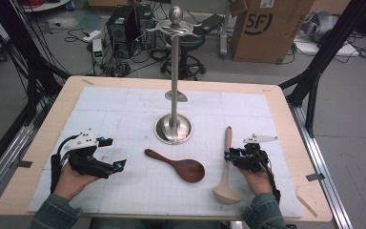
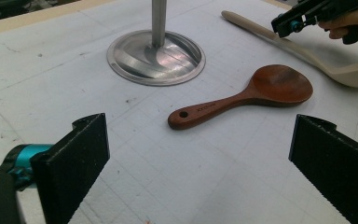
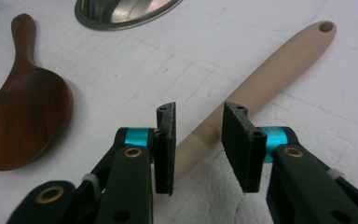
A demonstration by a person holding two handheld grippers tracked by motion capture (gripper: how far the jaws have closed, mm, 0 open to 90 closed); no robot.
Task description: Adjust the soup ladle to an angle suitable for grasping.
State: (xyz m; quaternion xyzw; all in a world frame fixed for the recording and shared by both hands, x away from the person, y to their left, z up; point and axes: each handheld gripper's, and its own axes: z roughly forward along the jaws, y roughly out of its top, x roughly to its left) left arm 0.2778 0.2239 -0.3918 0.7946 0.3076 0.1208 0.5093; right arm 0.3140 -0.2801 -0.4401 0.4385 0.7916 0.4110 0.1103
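Observation:
A dark wooden spoon (image 1: 178,164) (image 2: 261,91) (image 3: 23,116) lies flat on the white mat, in front of the steel stand. To its right lies a beige ladle (image 1: 227,143) (image 2: 307,56) (image 3: 279,65), bowl toward me. My right gripper (image 1: 228,156) (image 3: 198,121) (image 2: 286,25) straddles the ladle's handle low over the mat. Its jaws stand a little apart on either side, and a gap shows between the pads and the handle. My left gripper (image 1: 114,153) (image 2: 200,154) hovers wide open at the left, pointing toward the dark spoon, with nothing between its jaws.
A tall steel utensil stand (image 1: 174,95) with hooks on top rises from a round base (image 2: 156,58) (image 3: 121,11) at the mat's middle. The white gridded mat (image 1: 124,105) covers most of the wooden table (image 1: 286,119). A cardboard box (image 1: 267,28) and cables sit on the floor beyond.

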